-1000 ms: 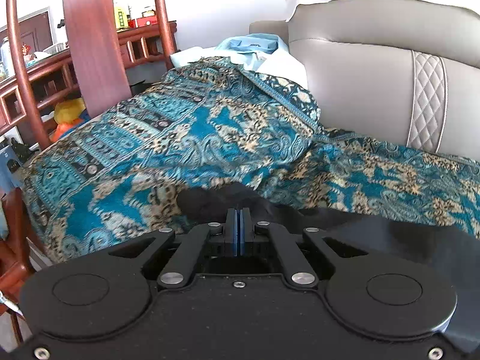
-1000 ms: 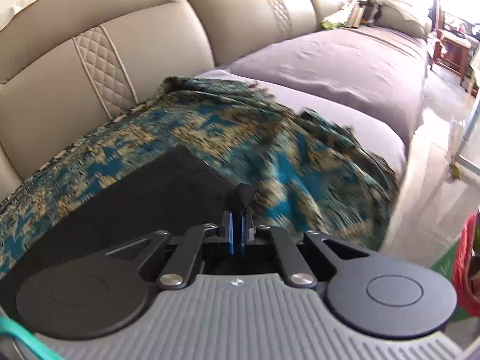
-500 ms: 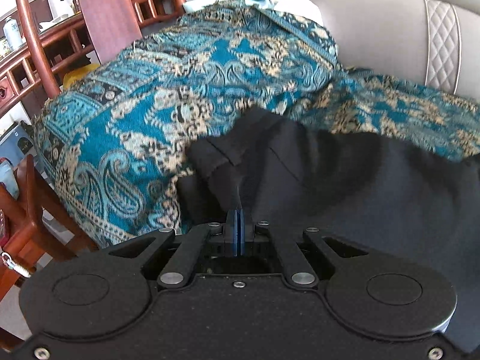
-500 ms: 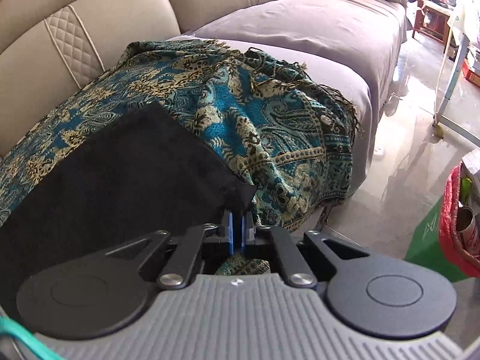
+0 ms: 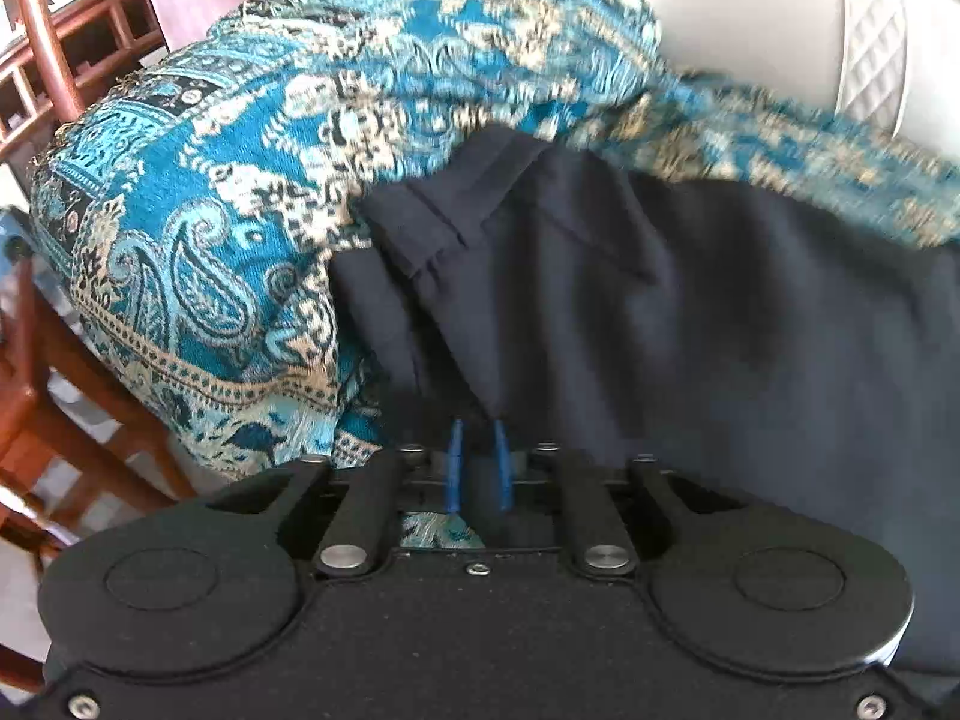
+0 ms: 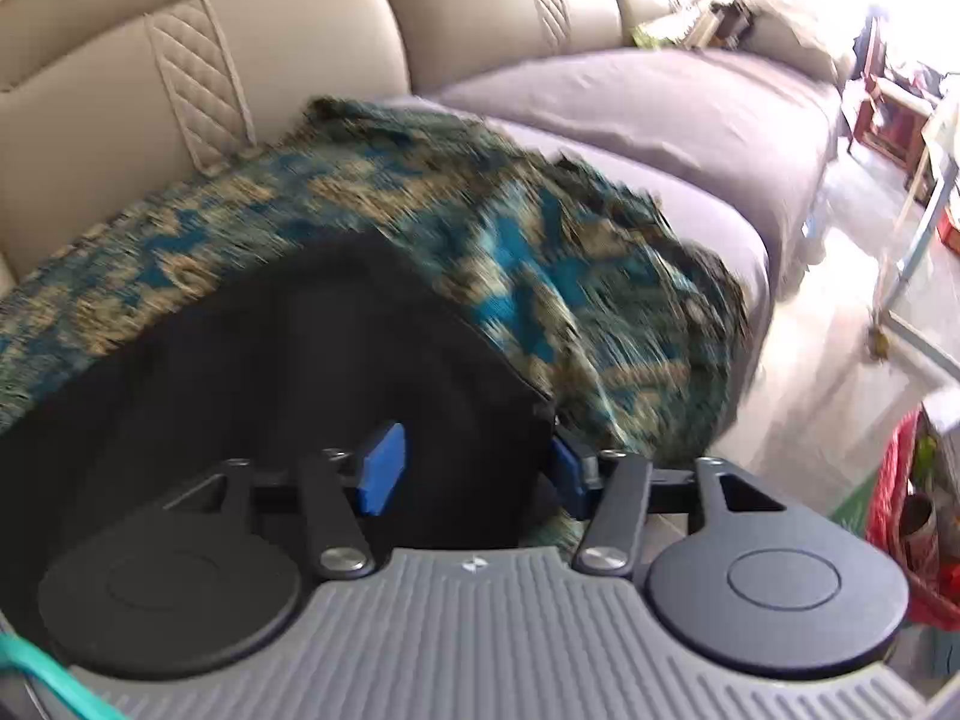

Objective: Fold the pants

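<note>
The right tool [image 6: 471, 471] gapes wide, holding nothing; the left tool [image 5: 478, 468], slightly parted, may drop the black pants [image 5: 690, 312], spoiling the fold.

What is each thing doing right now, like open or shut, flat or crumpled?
Left tool: slightly open, with pants fabric between its blue fingers.
Right tool: wide open, holding nothing.
Pants: black, lying on the blanket, mostly spread out, one end creased.
Blanket: draped over the sofa, rumpled.
Sofa: partly covered by the blanket.
</note>
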A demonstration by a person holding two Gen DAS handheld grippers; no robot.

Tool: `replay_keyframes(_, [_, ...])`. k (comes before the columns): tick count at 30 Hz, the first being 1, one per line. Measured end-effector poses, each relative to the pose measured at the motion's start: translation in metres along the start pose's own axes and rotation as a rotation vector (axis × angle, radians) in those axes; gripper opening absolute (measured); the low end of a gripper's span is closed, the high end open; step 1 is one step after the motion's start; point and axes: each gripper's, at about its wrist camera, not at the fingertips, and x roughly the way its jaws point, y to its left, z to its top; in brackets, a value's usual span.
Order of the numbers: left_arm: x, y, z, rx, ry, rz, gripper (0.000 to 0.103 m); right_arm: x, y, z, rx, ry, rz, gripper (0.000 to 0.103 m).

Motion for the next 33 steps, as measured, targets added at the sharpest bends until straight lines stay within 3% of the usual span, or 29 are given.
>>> replay_keyframes(5, [-0.020, 0.028, 0.014, -0.085, -0.085, -0.082, 0.032, -0.029, 0.046, 0.012, -0.084, -0.069, 0.087, 0.076])
replay_keyframes(11, [-0.004, 0.061, 0.036, -0.172, -0.097, -0.149, 0.035, -0.064, 0.148, -0.004, -0.240, -0.076, 0.401, 0.077])
replay_keyframes(16, [0.019, 0.063, 0.050, -0.157, -0.081, -0.165, 0.035, -0.113, 0.252, -0.083, -0.537, -0.124, 0.675, 0.077])
replay_keyframes(21, [0.033, 0.053, 0.057, -0.095, -0.093, -0.173, 0.036, -0.171, 0.322, -0.198, -0.796, -0.114, 0.945, 0.077])
replay_keyframes(25, [0.050, 0.054, 0.061, -0.115, -0.050, -0.175, 0.036, -0.209, 0.350, -0.269, -0.951, -0.150, 1.043, 0.076])
replay_keyframes(30, [0.067, 0.053, 0.067, -0.139, -0.041, -0.191, 0.038, -0.233, 0.374, -0.311, -1.059, -0.166, 1.089, 0.073])
replay_keyframes(31, [0.069, 0.053, 0.067, -0.152, -0.043, -0.193, 0.036, -0.235, 0.379, -0.315, -1.068, -0.170, 1.082, 0.071])
replay_keyframes(33, [0.070, 0.053, 0.068, -0.169, -0.051, -0.173, 0.021, -0.233, 0.388, -0.319, -1.073, -0.165, 1.072, 0.069])
